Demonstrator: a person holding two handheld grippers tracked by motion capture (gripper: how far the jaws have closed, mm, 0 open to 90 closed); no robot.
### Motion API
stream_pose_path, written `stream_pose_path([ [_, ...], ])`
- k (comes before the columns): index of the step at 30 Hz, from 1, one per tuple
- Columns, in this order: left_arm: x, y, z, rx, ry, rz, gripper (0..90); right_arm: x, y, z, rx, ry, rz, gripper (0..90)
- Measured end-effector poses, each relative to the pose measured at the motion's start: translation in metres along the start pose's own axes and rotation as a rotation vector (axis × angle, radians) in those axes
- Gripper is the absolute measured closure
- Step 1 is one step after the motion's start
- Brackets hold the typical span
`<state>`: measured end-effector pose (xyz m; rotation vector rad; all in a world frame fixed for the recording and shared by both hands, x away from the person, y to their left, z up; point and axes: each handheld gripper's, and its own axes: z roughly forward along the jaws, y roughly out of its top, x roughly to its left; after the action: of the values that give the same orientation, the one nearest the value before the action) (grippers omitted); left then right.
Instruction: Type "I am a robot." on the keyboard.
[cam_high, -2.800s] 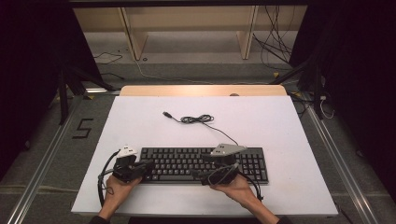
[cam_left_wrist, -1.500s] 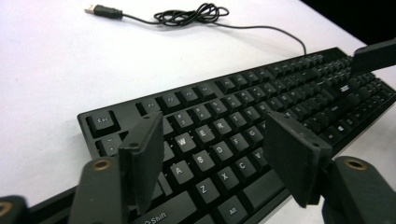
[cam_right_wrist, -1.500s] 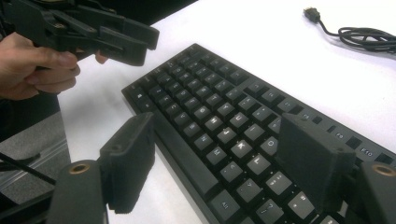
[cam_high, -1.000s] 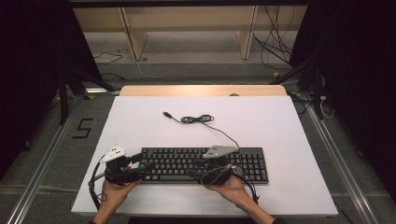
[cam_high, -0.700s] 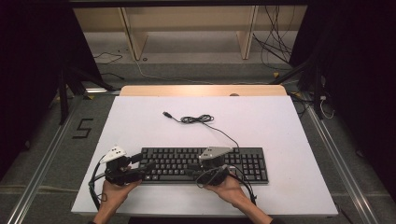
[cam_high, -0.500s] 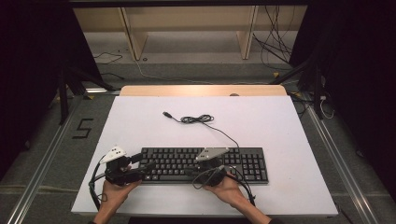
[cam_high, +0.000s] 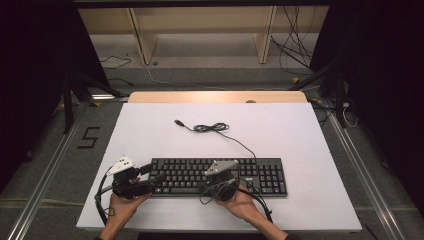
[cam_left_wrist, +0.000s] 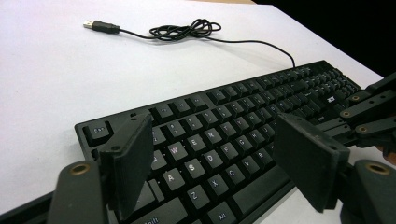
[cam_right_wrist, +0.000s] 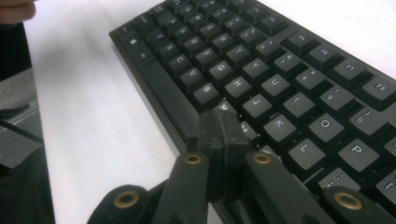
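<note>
A black keyboard (cam_high: 250, 172) (cam_left_wrist: 224, 121) (cam_right_wrist: 280, 70) lies near the front of the white table (cam_high: 280, 135). My left gripper (cam_high: 156, 175) (cam_left_wrist: 215, 154) hovers over the keyboard's left end, open, its pads wide apart above the letter keys with nothing between them. My right gripper (cam_high: 206, 184) (cam_right_wrist: 219, 123) is at the keyboard's front edge near the middle. Its jaws have just closed pad against pad, with nothing between them, and their tips are by the N and M keys. In the left gripper view the right gripper (cam_left_wrist: 369, 112) shows at the right edge.
The keyboard's thin black cable (cam_high: 212, 128) (cam_left_wrist: 187, 30) lies coiled on the table behind it and ends in a loose USB plug (cam_high: 177, 122) (cam_left_wrist: 98, 25). A wooden strip (cam_high: 215, 96) edges the table's far side. Floor rails run along both sides.
My right gripper has shifted a little to the left along the keyboard's front and its jaws have come together. The left gripper moved left earlier and has since held still.
</note>
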<state>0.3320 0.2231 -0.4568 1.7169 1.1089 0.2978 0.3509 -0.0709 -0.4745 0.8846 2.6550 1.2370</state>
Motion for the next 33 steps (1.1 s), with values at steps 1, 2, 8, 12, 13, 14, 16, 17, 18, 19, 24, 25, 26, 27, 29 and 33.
stream_pose_path([
  [1,0.000,0.000,0.000,-0.001,0.000,0.001,28.6,0.000,0.000,0.000,0.003,-0.002,0.001,90.0],
  [2,0.000,0.000,0.000,-0.001,0.001,0.002,28.6,0.000,-0.001,0.001,0.006,-0.004,-0.002,90.0],
  [8,0.000,0.000,0.000,-0.001,0.002,0.001,28.6,-0.001,-0.002,0.003,0.018,-0.013,-0.009,90.0],
  [12,0.000,0.000,0.000,0.004,0.001,0.004,28.6,-0.001,-0.004,0.005,0.031,-0.027,-0.024,90.0],
  [13,0.000,0.000,0.000,0.004,0.001,0.004,28.5,-0.001,-0.005,0.005,0.027,-0.025,-0.021,90.0],
  [14,0.000,0.000,0.000,0.004,0.001,0.004,28.5,0.000,-0.005,0.005,0.025,-0.026,-0.023,90.0],
  [16,0.000,0.000,0.001,0.005,0.001,0.004,28.5,0.000,-0.005,0.005,0.025,-0.032,-0.033,90.0],
  [17,0.000,0.000,0.001,0.006,0.002,0.004,28.5,0.001,-0.005,0.005,0.026,-0.034,-0.033,90.0],
  [18,0.000,0.000,0.000,0.006,0.003,0.004,28.5,0.001,-0.005,0.005,0.027,-0.034,-0.033,90.0],
  [19,0.000,0.000,0.000,0.006,0.003,0.004,28.5,0.001,-0.005,0.005,0.025,-0.034,-0.035,90.0],
  [24,0.001,0.000,0.001,0.009,0.006,0.005,28.5,0.000,-0.004,0.004,0.021,-0.028,-0.021,90.0],
  [25,0.001,0.000,0.001,0.007,0.007,0.004,28.6,0.000,-0.004,0.004,0.015,-0.027,-0.013,90.0],
  [26,0.001,0.000,0.001,0.008,0.008,0.004,28.5,-0.001,-0.004,0.003,0.009,-0.026,-0.013,90.0],
  [27,0.001,0.000,0.001,0.008,0.008,0.004,28.5,-0.001,-0.004,0.001,-0.001,-0.021,-0.006,89.4],
  [29,0.002,0.000,0.001,0.008,0.009,0.003,28.6,-0.002,-0.002,-0.002,-0.028,-0.007,0.001,87.6],
  [33,0.003,0.000,0.000,0.008,0.012,0.001,28.5,-0.002,0.000,-0.009,-0.067,0.012,0.015,83.7],
])
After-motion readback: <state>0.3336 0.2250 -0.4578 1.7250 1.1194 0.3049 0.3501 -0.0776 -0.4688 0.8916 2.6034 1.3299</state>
